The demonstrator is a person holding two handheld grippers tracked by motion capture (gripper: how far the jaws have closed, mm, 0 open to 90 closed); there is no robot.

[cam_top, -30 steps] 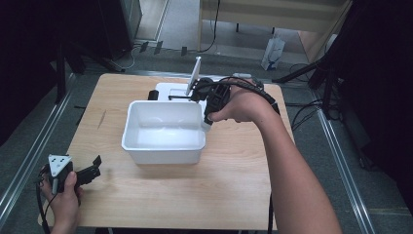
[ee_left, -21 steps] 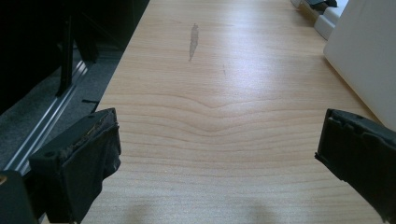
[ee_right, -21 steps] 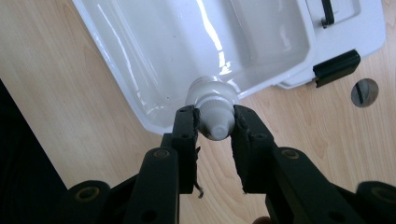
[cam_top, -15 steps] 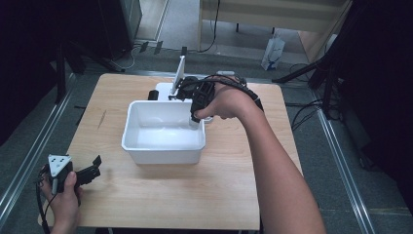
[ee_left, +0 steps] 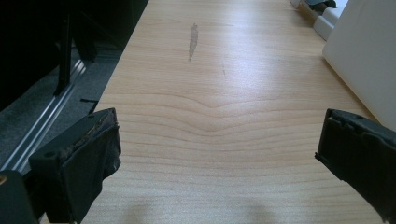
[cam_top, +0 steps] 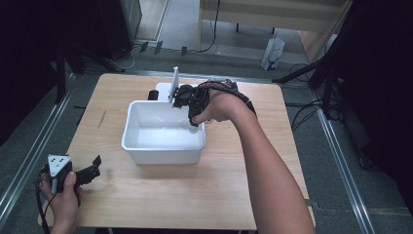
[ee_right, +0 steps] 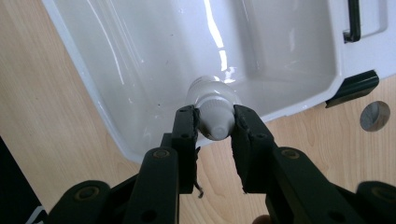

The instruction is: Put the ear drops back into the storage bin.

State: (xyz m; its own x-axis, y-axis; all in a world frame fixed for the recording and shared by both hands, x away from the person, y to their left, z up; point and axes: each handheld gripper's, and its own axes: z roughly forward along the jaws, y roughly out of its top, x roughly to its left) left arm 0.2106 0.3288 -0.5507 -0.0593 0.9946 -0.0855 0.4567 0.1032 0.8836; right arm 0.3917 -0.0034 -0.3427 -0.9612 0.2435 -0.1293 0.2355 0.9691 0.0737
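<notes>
Overhead, the right hand-held gripper (ee_right: 214,125) pinches a small white plastic bottle (ee_right: 214,105) by its ribbed cap, holding it over the near-right corner of a glossy white rectangular tub (cam_top: 163,146) on the pale wood-grain worktop (cam_top: 195,195). No writing can be read on either. At the near-left corner, the left hand-held gripper (ee_left: 219,154) has its padded black jaws spread wide over bare wood.

right gripper (cam_top: 193,122) | moved left over white tub (cam_top: 146,148) | bottle (ee_right: 214,106), seemingly, clamped
</notes>
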